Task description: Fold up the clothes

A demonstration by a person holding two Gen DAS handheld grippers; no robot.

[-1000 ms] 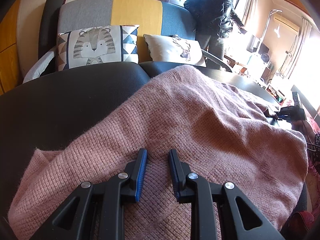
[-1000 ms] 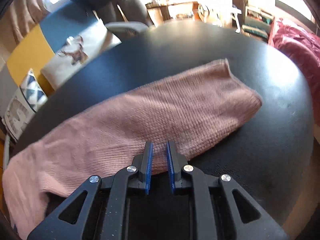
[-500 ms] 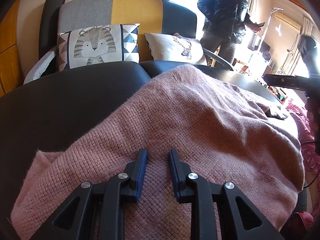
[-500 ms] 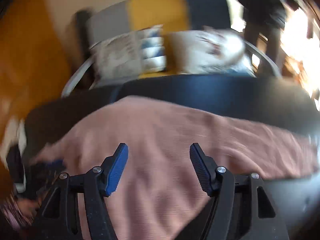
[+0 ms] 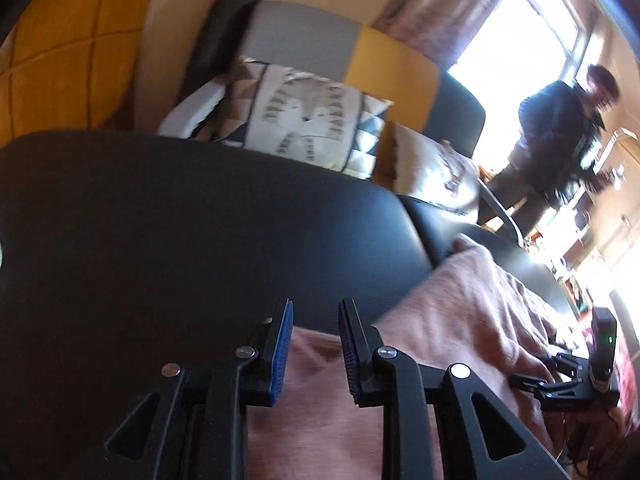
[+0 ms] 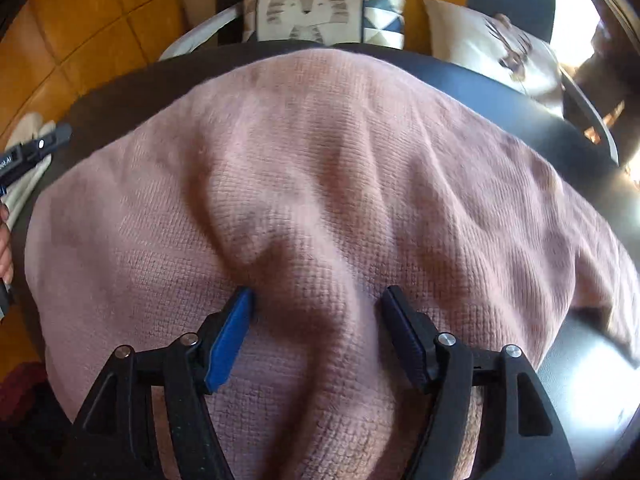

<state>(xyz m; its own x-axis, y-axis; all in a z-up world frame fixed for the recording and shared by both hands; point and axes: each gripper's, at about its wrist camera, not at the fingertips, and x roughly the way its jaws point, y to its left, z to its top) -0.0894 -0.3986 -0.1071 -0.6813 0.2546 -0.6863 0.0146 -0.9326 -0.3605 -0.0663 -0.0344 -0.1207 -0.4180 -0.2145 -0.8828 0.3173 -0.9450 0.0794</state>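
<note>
R hand-held gripper [image 6: 316, 316], jaws just spreading wide, is straddling a ridge of the pink sweater [image 6: 320, 168] mid-counter [image 6: 580, 364], not pinching yet. L hand-held gripper [image 5: 314, 334] is hovering narrowly parted over the sweater's edge, gripping nothing. Next: R needs to close on that ridge to start 1 fold.

Black claw [image 6: 316, 316], blue pads [image 6: 228, 344]

blown-out daylight from window [image 5: 516, 40], left view motion-blurred, right view sharper, fisheye bending, dark corners
</note>
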